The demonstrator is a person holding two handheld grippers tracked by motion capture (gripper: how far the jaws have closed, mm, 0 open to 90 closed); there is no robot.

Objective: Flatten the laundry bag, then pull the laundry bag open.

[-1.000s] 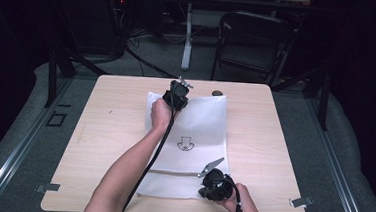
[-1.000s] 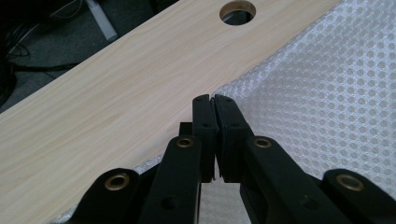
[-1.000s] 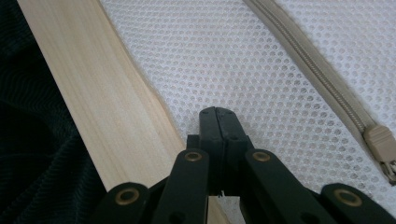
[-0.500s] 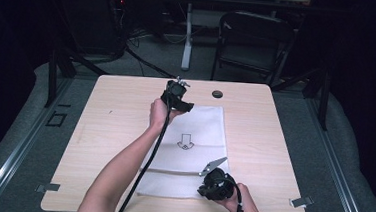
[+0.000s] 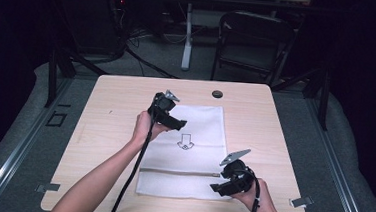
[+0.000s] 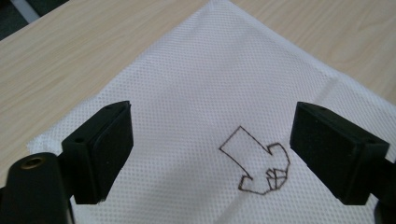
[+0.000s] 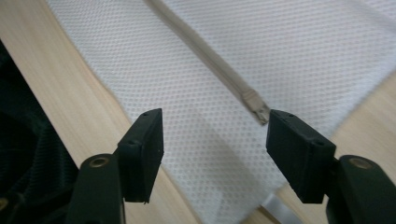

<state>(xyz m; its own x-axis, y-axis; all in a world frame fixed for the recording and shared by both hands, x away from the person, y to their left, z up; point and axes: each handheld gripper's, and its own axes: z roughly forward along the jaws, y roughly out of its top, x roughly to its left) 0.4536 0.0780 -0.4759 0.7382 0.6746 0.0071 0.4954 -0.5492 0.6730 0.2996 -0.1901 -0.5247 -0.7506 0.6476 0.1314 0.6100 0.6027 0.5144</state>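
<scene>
Right, nearest the person: the right gripper [image 5: 220,188] sits low over the near right corner of the white mesh bag [image 5: 189,136], held by the right hand [image 5: 259,198]. Its jaws are spread apart, nothing between them. In the right gripper view the gripper [image 7: 215,140] looks along the bag [image 7: 289,51], with the zipper [image 7: 205,51] running diagonally and the zipper pull [image 7: 257,105] lying just inside the right jaw, close to it; whether they touch, I can't tell. The bag's edge and bare wooden table [image 7: 60,93] show by the left jaw.

The zipper [image 5: 179,172] runs across the bag's near end, parallel to the near table edge, ending just beside the right gripper.

Mid-table: the bag lies flat, roughly centred on the table [image 5: 104,130], long axis running away from the person. A black arrow logo [image 5: 185,142] is printed near its middle.

Farther out: the left gripper [image 5: 179,123] is held by the left hand [image 5: 144,128] at the bag's left edge, pointing right and slightly down toward the logo. Its jaws are also wide apart and gripping nothing. In the left gripper view the gripper [image 6: 210,158] hovers above the fabric [image 6: 224,79], with the arrow logo [image 6: 257,163] lying between the jaws, closer to the right one. A far corner of the bag sits ahead of it, table wood [image 6: 93,42] on both sides.

Beyond the bag, a small dark round grommet [image 5: 217,94] sits in the tabletop near the far edge, apart from the bag. A folding chair [image 5: 255,40] stands on the floor behind the table.
</scene>
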